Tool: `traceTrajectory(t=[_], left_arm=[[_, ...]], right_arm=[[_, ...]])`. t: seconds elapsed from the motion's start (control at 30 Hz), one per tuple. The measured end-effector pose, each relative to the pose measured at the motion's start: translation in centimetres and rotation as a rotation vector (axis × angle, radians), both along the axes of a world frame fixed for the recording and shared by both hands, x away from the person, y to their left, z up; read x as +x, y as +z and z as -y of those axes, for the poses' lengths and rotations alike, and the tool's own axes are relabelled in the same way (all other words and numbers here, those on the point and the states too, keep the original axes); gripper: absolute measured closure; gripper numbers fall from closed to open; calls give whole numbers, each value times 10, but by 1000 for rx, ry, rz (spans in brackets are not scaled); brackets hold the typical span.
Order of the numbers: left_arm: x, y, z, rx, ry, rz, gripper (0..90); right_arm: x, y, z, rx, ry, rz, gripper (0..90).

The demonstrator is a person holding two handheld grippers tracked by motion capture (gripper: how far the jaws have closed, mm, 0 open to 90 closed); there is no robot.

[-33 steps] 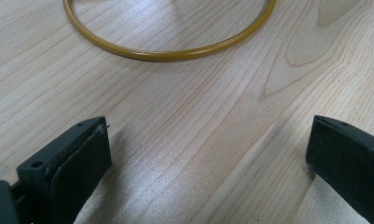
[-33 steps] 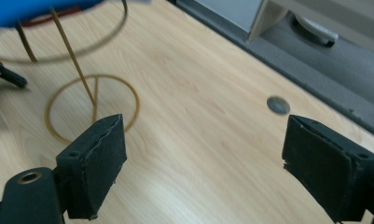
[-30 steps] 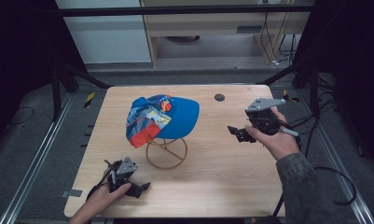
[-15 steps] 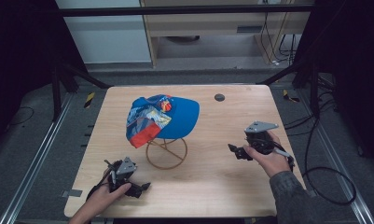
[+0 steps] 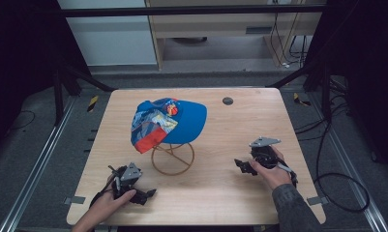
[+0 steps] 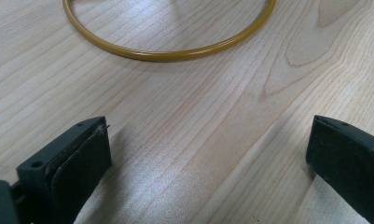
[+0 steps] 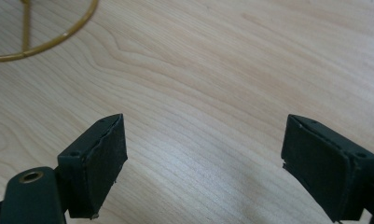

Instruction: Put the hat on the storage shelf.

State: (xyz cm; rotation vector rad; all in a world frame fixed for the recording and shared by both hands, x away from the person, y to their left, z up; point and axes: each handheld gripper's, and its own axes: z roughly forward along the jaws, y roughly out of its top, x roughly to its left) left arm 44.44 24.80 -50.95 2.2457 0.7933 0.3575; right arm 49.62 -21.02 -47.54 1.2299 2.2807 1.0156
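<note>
A blue cap (image 5: 170, 122) with a patterned, red-edged side rests on a gold wire stand (image 5: 172, 158) in the middle of the wooden table (image 5: 230, 125). Near the front left corner my left gripper (image 5: 144, 195) lies low on the table, open, nothing between its jaws. The stand's gold ring (image 6: 170, 49) shows ahead of it in the left gripper view. Right of the stand, my right gripper (image 5: 244, 166) is also down at the table, open and empty. A part of the gold ring (image 7: 45, 44) sits at the upper left in the right gripper view.
A small dark round disc (image 5: 227, 101) lies on the table behind the cap. Metal rails (image 5: 41, 159) run along both sides of the table, with cables (image 5: 336, 183) on the floor at the right. Bare wood lies between the two grippers.
My right gripper has come down and back toward the front of the table, from beside the cap to low on the wood. The left gripper and the cap have stayed put.
</note>
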Motion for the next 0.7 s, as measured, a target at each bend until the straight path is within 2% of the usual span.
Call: traceTrajectory(t=[0.1, 0.23, 0.27, 0.7], left_arm=[[0, 0, 0, 0, 0, 0, 0], [0, 0, 0, 0, 0, 0, 0], [0, 0, 0, 0, 0, 0, 0], [0, 0, 0, 0, 0, 0, 0]], right_arm=[[2, -6, 2, 21, -27, -13, 138], [3, -10, 4, 25, -51, -7, 136], [4, -13, 5, 36, -65, -20, 129], [4, -28, 3, 21, -94, -50, 105]])
